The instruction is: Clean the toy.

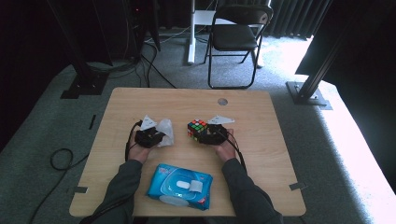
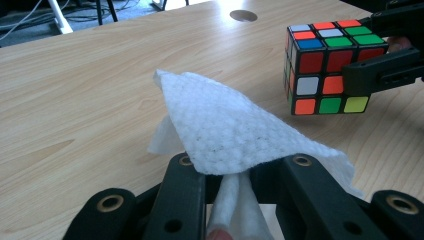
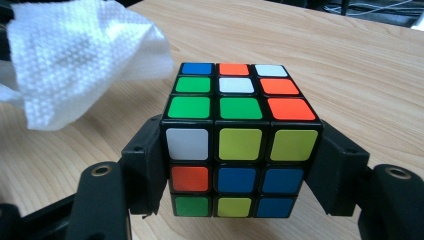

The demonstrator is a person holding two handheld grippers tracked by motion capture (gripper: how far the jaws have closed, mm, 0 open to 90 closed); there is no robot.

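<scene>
Bare desk is left open across the far half and along both side edges. The near middle is blocked by a blue wet-wipe pack. Between the white wipe at left and the puzzle cube at right, a narrow gap is left.

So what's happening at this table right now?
A person sits at a wooden table with a handheld gripper in each hand. The left gripper is shut on a white wet wipe, which fans out ahead of its jaws. The right gripper clamps a scrambled Rubik's cube by two opposite sides. Wipe and cube are held side by side with a gap between them, so no wiping contact yet. A blue wet-wipe pack lies near the table's front edge between the forearms.
</scene>
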